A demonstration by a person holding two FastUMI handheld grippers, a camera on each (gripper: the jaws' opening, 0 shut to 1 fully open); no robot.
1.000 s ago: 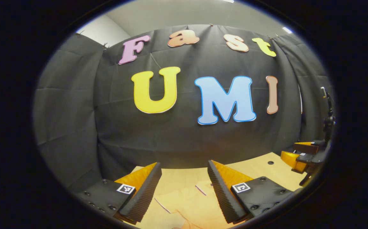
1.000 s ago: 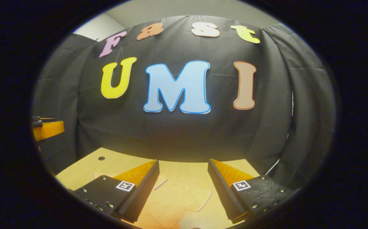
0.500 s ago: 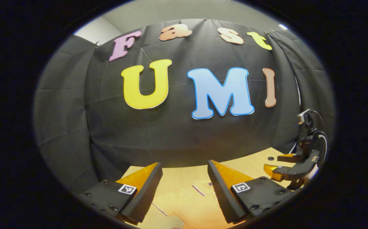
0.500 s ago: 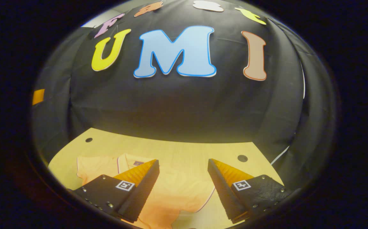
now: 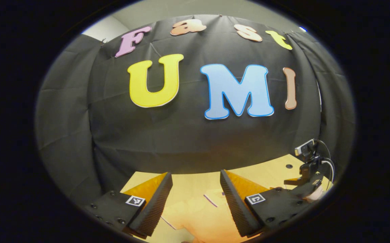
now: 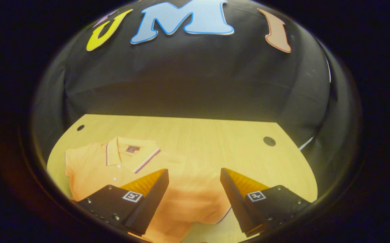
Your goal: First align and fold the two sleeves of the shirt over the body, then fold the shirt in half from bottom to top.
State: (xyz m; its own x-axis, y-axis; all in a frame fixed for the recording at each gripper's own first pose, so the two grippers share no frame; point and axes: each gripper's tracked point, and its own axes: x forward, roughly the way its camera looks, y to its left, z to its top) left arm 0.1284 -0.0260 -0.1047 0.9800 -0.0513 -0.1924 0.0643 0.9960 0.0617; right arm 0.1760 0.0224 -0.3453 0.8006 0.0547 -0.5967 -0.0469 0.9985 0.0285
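Right now I see the orange shirt (image 6: 181, 189) lying flat on the pale wooden tabletop (image 6: 215, 141) in the right gripper view, collar (image 6: 127, 153) toward the far edge and the booth's black cloth wall (image 6: 195, 77) behind it. The collar has a dark stripe along its edge, and a few small buttons run down the placket below it. One short sleeve (image 6: 212, 206) spreads out between my right hand-held gripper's fingers, with a thin dark trim on its hem. The right hand-held gripper (image 6: 194, 175) hangs above the shirt with its jaws spread wide and nothing between them; I cannot tell how close the tips are to the cloth. Two round holes sit in the tabletop, one near the far left corner (image 6: 80, 127) and one on the right (image 6: 269, 141), both apart from the shirt.

From the left gripper view, my left hand-held gripper (image 5: 195, 179) is likewise wide open and holds nothing. It looks more toward the wall, with a strip of tabletop (image 5: 269, 172) and part of the orange shirt (image 5: 198, 216) low between its fingers. Off to the right in that view I see the other hand-held gripper (image 5: 308, 179), tilted down over the tabletop, with a hand (image 5: 314, 195) partly showing beneath it.
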